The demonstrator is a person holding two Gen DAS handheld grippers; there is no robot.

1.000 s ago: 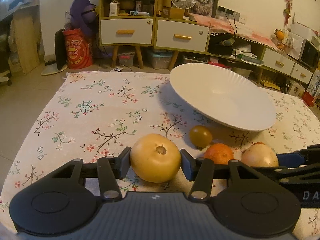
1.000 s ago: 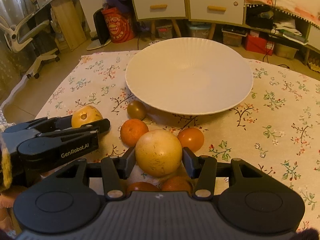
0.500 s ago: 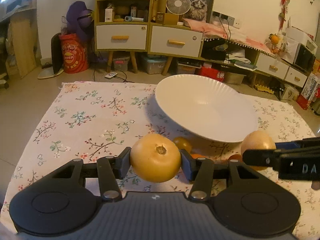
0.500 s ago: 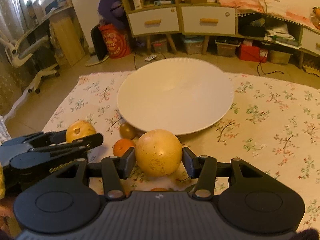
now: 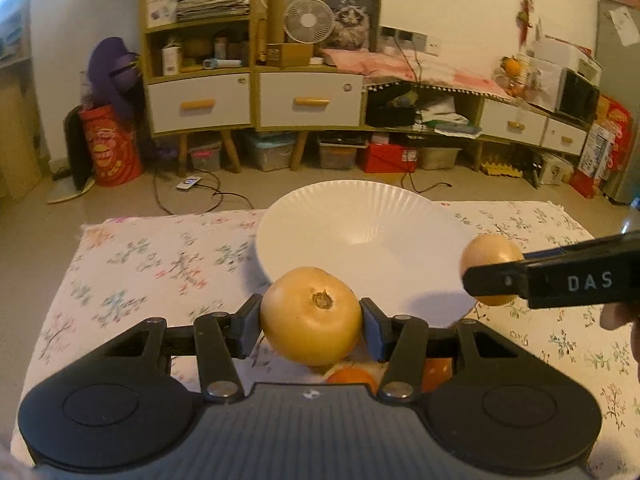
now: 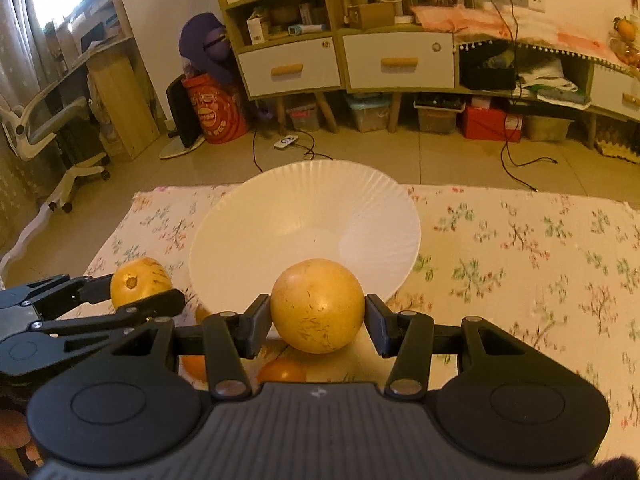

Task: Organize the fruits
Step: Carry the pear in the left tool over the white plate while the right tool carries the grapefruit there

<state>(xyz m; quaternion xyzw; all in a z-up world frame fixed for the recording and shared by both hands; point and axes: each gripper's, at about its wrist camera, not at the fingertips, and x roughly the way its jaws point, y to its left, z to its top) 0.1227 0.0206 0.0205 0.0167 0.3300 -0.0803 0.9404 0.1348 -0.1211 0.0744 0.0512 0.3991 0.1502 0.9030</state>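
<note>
My left gripper (image 5: 311, 318) is shut on a large yellow fruit (image 5: 311, 315) with a brown stem scar, held in the air just short of the near rim of the white ribbed plate (image 5: 364, 232). My right gripper (image 6: 317, 321) is shut on a second smooth yellow fruit (image 6: 317, 305), also raised at the plate's (image 6: 308, 220) near rim. Each gripper shows in the other's view: the right one (image 5: 492, 270) at the plate's right edge, the left one (image 6: 140, 282) at its left edge. Orange fruits (image 6: 282, 370) lie on the cloth below, partly hidden.
The plate stands on a floral tablecloth (image 6: 520, 248) over a low table. More orange fruit (image 5: 352, 376) lies under my left gripper. Beyond the table are floor cables, a shelf unit with drawers (image 5: 256, 96) and an office chair (image 6: 52, 132).
Both grippers have lifted their yellow fruits off the cloth and moved them forward toward the plate's near rim. The small fruits on the cloth have dropped below and behind the grippers.
</note>
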